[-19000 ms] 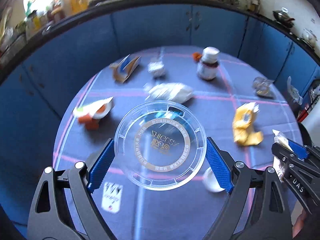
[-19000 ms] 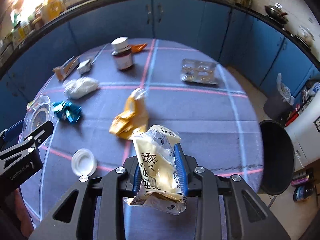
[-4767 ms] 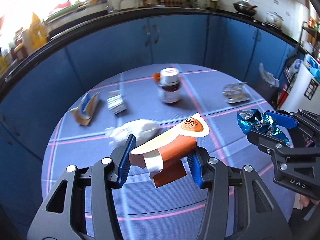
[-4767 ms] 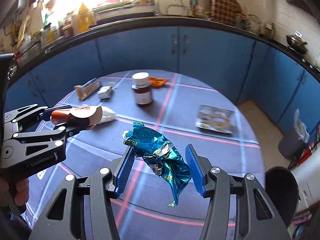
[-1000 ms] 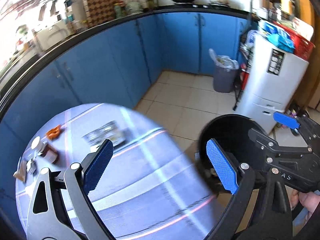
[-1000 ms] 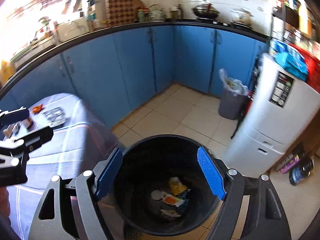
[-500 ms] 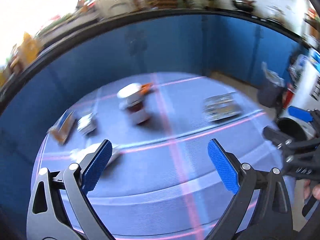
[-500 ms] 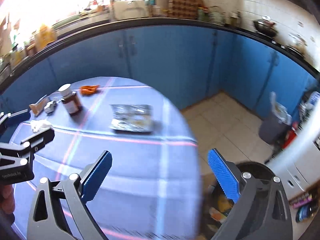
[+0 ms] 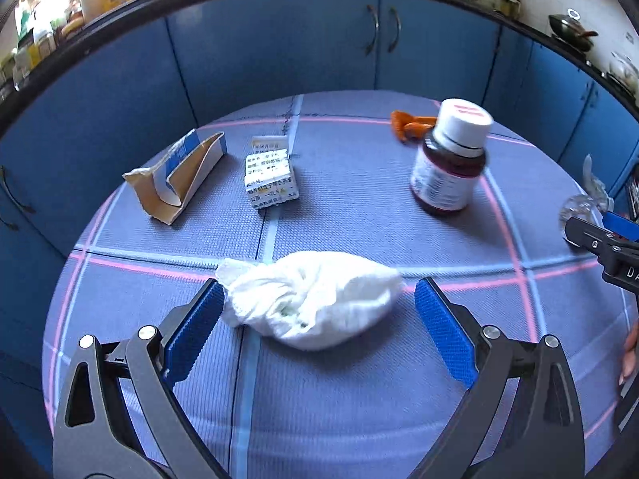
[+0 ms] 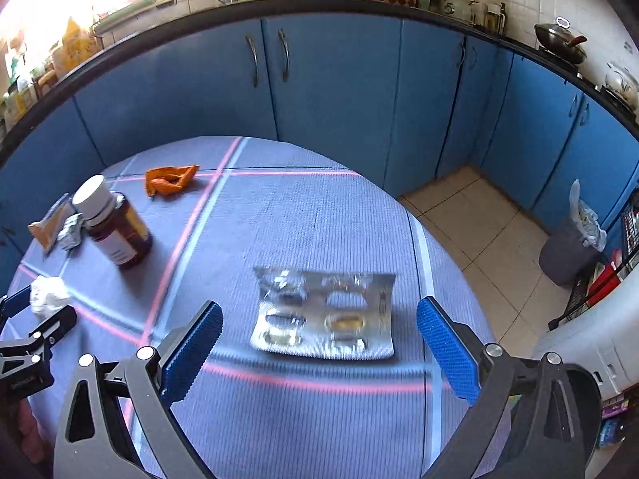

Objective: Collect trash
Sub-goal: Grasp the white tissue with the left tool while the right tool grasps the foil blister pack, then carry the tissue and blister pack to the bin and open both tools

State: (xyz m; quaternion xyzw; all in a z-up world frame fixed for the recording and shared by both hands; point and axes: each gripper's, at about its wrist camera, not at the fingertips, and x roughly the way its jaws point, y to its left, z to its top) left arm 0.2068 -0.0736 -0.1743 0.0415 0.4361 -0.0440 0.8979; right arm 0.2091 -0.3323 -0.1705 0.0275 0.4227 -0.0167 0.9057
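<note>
Both grippers stand wide apart and empty. The left gripper (image 9: 315,331) frames the crumpled white tissue (image 9: 311,297), which lies on the table (image 9: 359,419) between its pads; the right gripper (image 10: 319,345) frames the blister pack (image 10: 325,313) just ahead. The flat, blurred pack could slip under the pads and slide away; the soft tissue could pinch only partly and drop. Whether the left pad touches the tissue is unclear.
</note>
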